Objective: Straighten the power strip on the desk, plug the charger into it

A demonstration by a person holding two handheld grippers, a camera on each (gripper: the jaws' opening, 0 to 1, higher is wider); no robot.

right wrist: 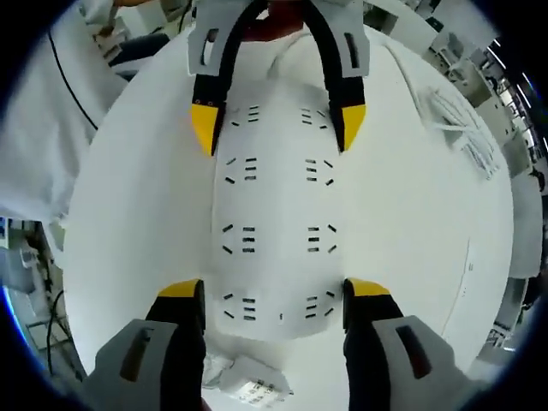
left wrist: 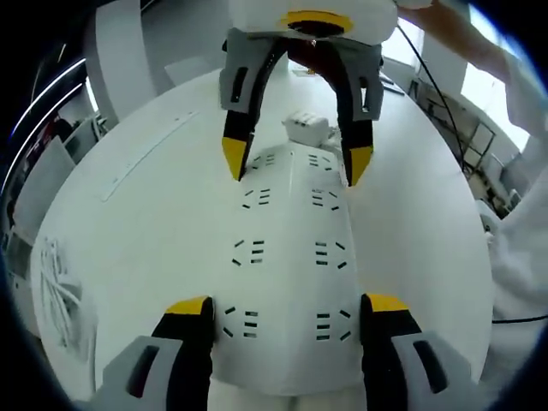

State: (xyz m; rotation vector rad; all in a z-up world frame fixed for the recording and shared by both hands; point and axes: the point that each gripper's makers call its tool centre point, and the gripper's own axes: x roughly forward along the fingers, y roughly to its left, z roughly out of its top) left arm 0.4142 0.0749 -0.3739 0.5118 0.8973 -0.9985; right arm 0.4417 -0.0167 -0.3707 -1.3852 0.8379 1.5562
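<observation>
A white power strip (left wrist: 287, 223) with two rows of sockets lies flat on the white desk (left wrist: 128, 248). My left gripper (left wrist: 287, 306) straddles its near end, yellow tips pressed against both long sides. My right gripper (left wrist: 296, 163) comes in from the far side and clamps the other end the same way. In the right gripper view the strip (right wrist: 278, 214) runs from my right gripper (right wrist: 274, 291) to the left gripper (right wrist: 277, 124). A small white charger (left wrist: 306, 127) lies on the desk just past the strip's right-gripper end, also seen low as the charger (right wrist: 253, 387).
A bundle of white cables (left wrist: 60, 291) lies near the desk edge, the same bundle (right wrist: 458, 120) showing in the right gripper view. A person's white sleeve (right wrist: 43, 128) borders the desk. A black cable (left wrist: 428, 77) hangs beyond. Shelving and desks stand around.
</observation>
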